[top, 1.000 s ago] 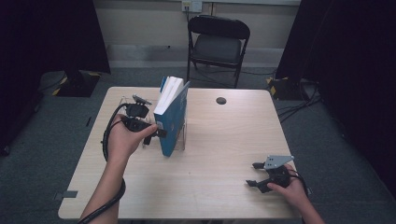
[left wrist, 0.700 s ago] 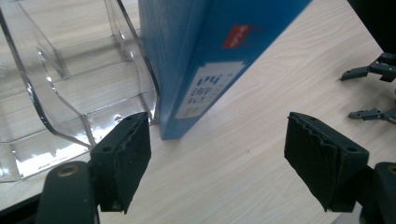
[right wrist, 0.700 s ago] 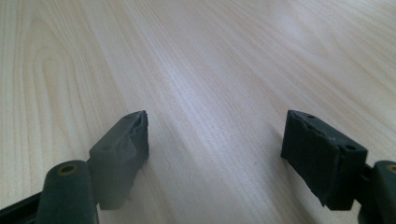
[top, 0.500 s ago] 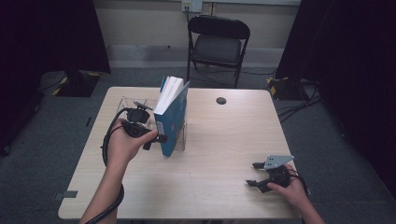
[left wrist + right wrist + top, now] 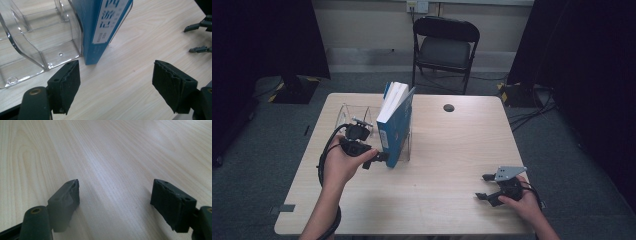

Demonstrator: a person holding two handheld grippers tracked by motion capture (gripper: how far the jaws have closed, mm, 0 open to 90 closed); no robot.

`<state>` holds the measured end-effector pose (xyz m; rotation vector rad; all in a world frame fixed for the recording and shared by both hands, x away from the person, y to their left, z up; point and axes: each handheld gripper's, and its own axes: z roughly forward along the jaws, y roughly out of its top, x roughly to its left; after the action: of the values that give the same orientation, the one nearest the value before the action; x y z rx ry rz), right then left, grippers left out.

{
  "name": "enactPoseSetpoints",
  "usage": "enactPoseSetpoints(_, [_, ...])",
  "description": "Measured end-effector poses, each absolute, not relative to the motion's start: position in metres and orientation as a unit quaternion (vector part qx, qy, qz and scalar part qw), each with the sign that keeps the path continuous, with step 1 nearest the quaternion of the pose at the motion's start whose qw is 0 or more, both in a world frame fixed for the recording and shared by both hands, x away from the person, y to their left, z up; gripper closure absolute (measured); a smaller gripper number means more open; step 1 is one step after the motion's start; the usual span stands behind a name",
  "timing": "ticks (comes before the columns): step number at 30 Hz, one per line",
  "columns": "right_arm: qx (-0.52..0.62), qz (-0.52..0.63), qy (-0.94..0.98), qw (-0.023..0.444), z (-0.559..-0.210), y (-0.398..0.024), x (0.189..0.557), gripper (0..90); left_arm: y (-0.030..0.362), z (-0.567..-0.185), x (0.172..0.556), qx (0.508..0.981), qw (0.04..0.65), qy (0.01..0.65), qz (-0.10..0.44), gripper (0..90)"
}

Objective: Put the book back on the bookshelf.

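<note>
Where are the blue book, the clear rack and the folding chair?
blue book (image 5: 396, 131), high view, front cover.
clear rack (image 5: 30, 47), left gripper view, a divider wall.
folding chair (image 5: 445, 52), high view, seat.

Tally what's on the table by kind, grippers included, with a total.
Blue books: 1
Clear plastic racks: 1
Small dark round things, too small to identify: 1
Grippers, left and right, both open and holding nothing: 2
Total: 5

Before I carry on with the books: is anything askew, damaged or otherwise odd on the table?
The blue books lean left in the clear plastic rack rather than standing upright. Nothing looks spilled or damaged. The left gripper sits open by the front spine.
</note>
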<state>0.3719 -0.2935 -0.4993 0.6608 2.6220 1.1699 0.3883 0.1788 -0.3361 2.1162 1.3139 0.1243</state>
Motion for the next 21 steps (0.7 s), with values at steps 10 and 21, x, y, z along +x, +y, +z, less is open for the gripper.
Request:
enactPoseSetpoints(10, [0.223,0.394,0.886,0.099,-0.499,-0.294,0.372,22.3,0.188,-0.352,0.388,0.797,0.327,0.507,0.034,22.4])
enactPoseSetpoints(21, [0.223,0.395,0.886,0.098,-0.499,-0.293,0.372,22.3,0.195,-0.369,0.388,0.793,0.334,0.509,0.023,21.4])
